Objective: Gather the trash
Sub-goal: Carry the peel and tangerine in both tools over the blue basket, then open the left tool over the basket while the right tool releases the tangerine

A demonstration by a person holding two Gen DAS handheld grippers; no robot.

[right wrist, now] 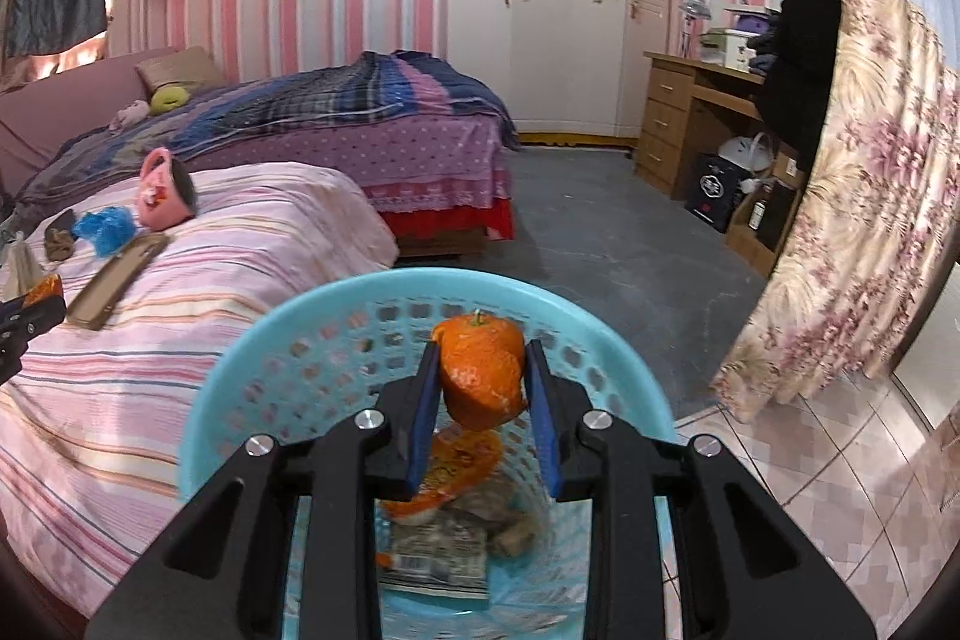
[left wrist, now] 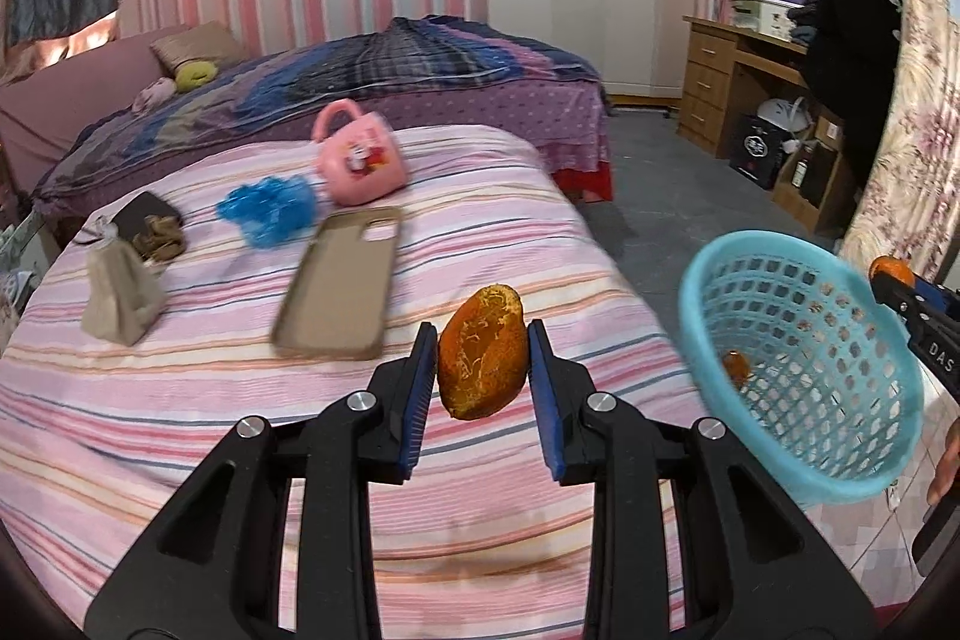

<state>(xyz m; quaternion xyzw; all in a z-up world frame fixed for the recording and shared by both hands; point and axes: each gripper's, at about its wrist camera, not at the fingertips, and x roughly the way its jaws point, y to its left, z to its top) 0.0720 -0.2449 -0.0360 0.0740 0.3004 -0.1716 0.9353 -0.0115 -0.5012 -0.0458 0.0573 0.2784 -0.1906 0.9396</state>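
Right gripper [right wrist: 480,382] clamps orange peel [right wrist: 483,376] over basket [right wrist: 252,358], already part-filled. Left gripper [left wrist: 480,370] grips a second peel [left wrist: 480,358]; blue wrapper [left wrist: 270,211] remains at 11 o'clock.

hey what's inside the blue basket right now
The blue basket holds orange peel, a printed wrapper and brownish scraps; the right hand-held gripper and its own peel cover the rest.

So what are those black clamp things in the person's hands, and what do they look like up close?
They are two matching handheld grippers. The left gripper and the right gripper each have a glossy black frame of angular arms with triangular cut-outs, round silver bolts at the pivots, and two straight fingers faced with ribbed blue pads. The right one, seen from the left camera, carries white letters reading DAS. No cables show.
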